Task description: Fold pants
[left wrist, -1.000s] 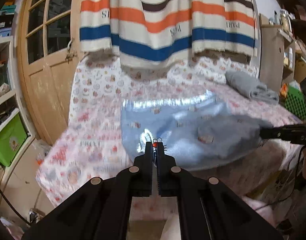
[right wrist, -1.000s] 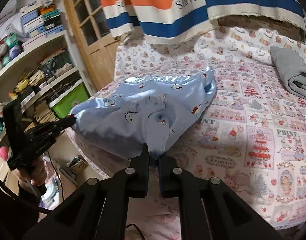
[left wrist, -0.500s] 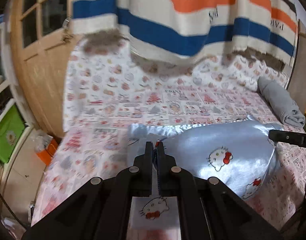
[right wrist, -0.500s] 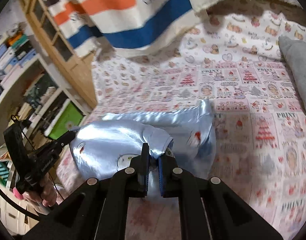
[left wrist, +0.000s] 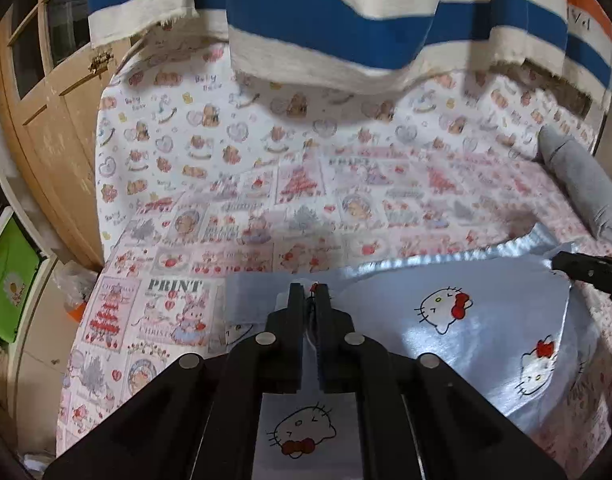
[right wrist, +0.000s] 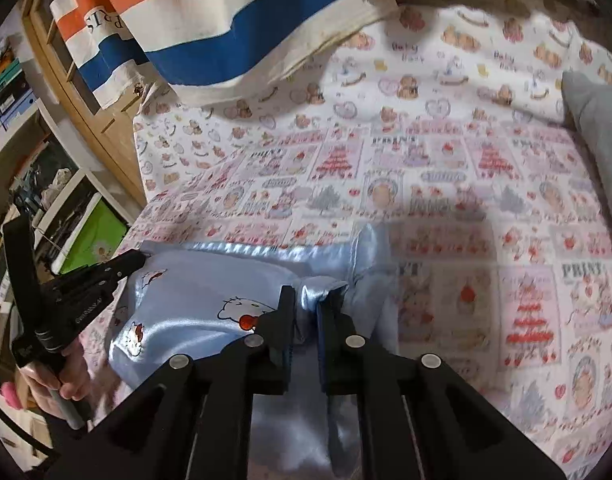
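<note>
Both grippers have carried the pants [left wrist: 485, 344] further onto the bed [left wrist: 306, 184], near its front edge. Left gripper [left wrist: 310, 300] and right gripper [right wrist: 309, 300] each clench pants fabric.

Two matte black handheld grippers [left wrist: 310, 300] [right wrist: 307, 304], angular arms studded with round silver screws; blue-lined finger pads [right wrist: 321, 320].

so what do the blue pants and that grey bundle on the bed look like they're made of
Blue pants: probably satin or a similar slick woven fabric, with bright sheen along the folds and a printed cartoon cat pattern. Grey bundle: matte, no shine, soft rounded roll, likely cotton knit or fleece, though blur leaves that open.
</note>
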Demonstrator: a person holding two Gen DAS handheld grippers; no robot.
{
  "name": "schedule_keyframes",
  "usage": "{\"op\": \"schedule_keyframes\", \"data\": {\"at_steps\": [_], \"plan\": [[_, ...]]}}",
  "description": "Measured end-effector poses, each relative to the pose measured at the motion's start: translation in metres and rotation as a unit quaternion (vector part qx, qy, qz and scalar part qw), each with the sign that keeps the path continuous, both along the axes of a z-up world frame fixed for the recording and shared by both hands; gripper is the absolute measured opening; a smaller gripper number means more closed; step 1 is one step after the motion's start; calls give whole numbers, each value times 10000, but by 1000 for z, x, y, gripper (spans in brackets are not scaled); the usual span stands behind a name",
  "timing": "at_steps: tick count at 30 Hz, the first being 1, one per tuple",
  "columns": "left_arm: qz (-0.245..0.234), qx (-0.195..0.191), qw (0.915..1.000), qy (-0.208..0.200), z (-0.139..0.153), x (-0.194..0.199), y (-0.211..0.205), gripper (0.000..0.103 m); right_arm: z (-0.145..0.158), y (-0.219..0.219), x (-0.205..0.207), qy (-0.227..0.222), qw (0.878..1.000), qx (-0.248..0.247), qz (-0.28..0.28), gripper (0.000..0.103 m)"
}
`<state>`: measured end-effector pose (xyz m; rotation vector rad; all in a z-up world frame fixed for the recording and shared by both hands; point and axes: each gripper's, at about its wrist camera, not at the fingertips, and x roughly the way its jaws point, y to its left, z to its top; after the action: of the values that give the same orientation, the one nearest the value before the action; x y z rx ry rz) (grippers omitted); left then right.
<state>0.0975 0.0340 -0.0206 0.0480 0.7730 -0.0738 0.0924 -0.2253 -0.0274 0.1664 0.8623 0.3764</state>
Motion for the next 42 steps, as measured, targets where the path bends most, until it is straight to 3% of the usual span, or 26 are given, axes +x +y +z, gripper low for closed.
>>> {"op": "schedule_keyframes", "data": {"at_steps": [1,2,3,4,5,8,15,18,19,21,22,28,34,38,42], "plan": [[5,-11,10000,-99,3,-2,2,12,2,-1,-2,-74,10000,-26,-28,10],[46,50,9997,-225,7,-8,3,30,4,-2,-5,-139,9999,-45,-56,21],[89,86,9993,-349,12,-13,5,41,7,-5,-9,-229,9997,-62,-110,29],[138,85,9984,-535,17,-22,8,57,12,-10,-16,-390,9991,-12,-165,51],[156,94,9974,-695,22,-31,11,58,18,-17,-25,-652,9976,77,-234,68],[120,264,9961,-833,31,-57,18,58,29,-30,-49,-963,9952,-4,-168,69],[-152,238,9990,-336,5,-103,30,56,10,-37,-98,-608,9966,-166,527,51],[-142,140,9998,-77,-13,-104,34,45,-8,-30,-109,-432,9952,-257,846,48],[-148,64,9999,11,-19,-103,34,36,-13,-27,-110,-386,9948,-310,892,42],[-291,-151,9994,142,-27,-98,36,9,-20,-22,-108,-303,9944,-435,913,24],[-374,-243,9988,191,-29,-96,36,0,-23,-20,-108,-314,9942,-499,896,10],[-247,-407,9989,-2,-20,-100,50,0,-19,-29,-110,-333,9960,-448,704,4],[-250,-80,9996,-81,-18,-105,42,5,-20,-24,-114,-389,9939,-806,651,4],[-260,-365,9977,-503,11,-105,45,8,7,-33,-112,-915,9940,-581,167,4],[-236,-283,9957,-849,38,-89,33,8,35,-34,-94,-1113,9934,-262,-12,4]]}}
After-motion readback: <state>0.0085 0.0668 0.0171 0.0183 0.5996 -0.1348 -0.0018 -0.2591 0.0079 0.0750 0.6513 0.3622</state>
